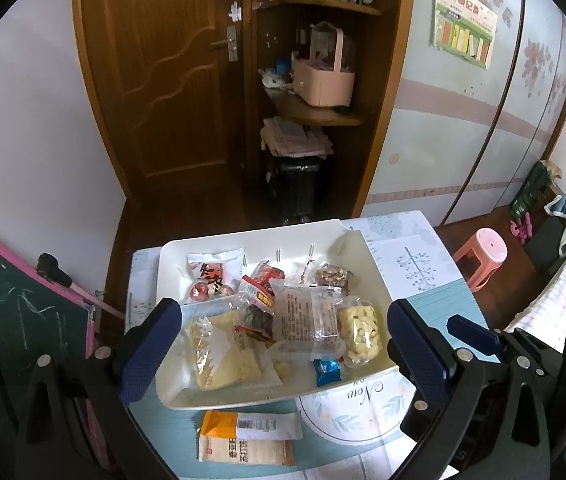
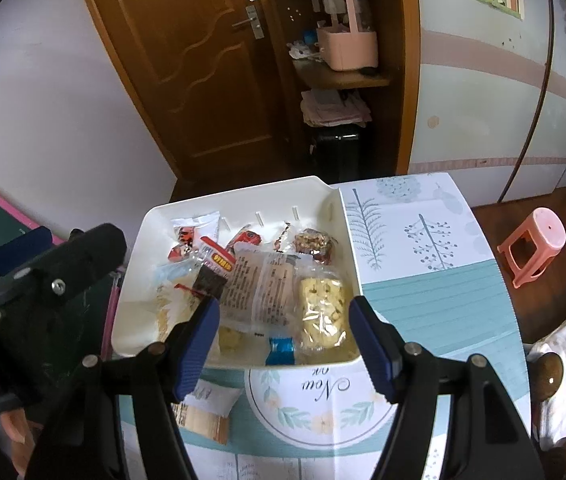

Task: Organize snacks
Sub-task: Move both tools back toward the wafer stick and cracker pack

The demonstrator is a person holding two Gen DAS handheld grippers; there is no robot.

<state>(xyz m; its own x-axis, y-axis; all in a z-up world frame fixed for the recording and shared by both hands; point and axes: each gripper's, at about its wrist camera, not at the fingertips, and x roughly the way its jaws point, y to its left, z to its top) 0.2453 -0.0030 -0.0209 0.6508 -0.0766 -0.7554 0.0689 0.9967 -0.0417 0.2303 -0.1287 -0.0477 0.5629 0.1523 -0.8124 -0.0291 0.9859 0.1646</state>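
Most wrapped snacks already lie in the shallow white plastic tray [image 1: 171, 256], ahead of both grippers. One orange-and-white cracker packet [image 1: 247, 436] remains on the table, just below the left gripper [image 1: 283, 344]. It seems the last one. Left gripper and right gripper [image 2: 283, 336] stand wide open, holding nothing. The packet's near end is half hidden in the right view.

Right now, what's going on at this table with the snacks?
A person holds two grippers over a white tray full of wrapped snacks. The left gripper and right gripper are both open and hold nothing. One orange packet lies on the table outside the tray, near its front edge. A small blue candy sits at the tray's front. Nothing is being gripped at this moment.
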